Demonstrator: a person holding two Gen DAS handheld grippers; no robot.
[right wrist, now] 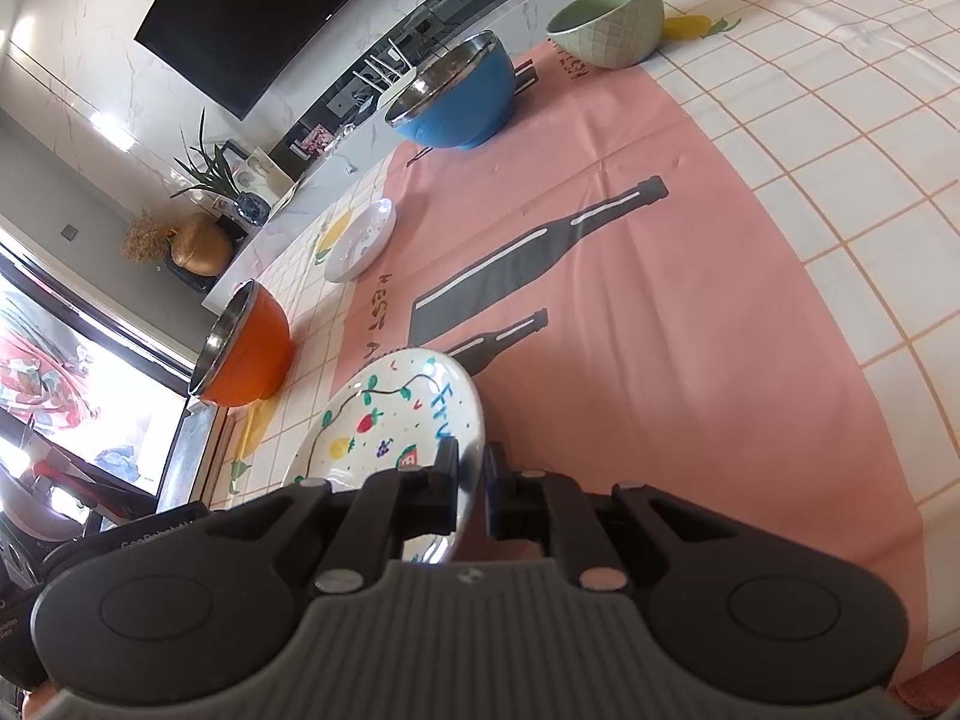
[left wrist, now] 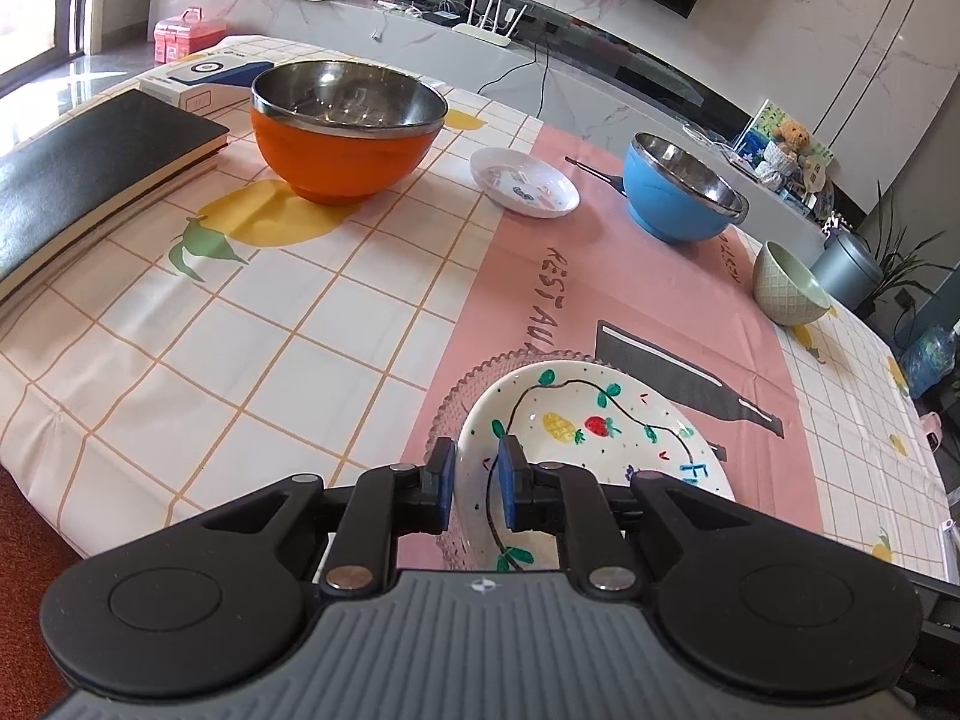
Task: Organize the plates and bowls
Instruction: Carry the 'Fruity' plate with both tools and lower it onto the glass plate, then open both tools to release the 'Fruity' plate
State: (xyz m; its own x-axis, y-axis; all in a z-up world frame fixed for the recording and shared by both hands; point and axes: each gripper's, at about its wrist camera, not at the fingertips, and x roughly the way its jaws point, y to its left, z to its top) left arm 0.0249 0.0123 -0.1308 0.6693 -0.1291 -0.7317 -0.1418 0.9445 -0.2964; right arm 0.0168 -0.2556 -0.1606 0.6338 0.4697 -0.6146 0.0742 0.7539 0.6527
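A white fruit-painted plate (left wrist: 591, 420) lies on a clear glass plate (left wrist: 465, 390) at the table's near edge. My left gripper (left wrist: 475, 483) is shut on the painted plate's near rim. In the right wrist view my right gripper (right wrist: 471, 480) is shut on the other rim of the same plate (right wrist: 396, 414), one finger inside and one outside. An orange steel-lined bowl (left wrist: 345, 126), a small white dish (left wrist: 525, 180), a blue steel-lined bowl (left wrist: 681, 192) and a green ceramic bowl (left wrist: 786, 291) stand further back.
A black notebook (left wrist: 90, 168) and a white box (left wrist: 198, 81) lie at the far left of the table. The tablecloth (left wrist: 270, 330) hangs over the near edge. A TV console with a router (left wrist: 489, 15) runs behind the table.
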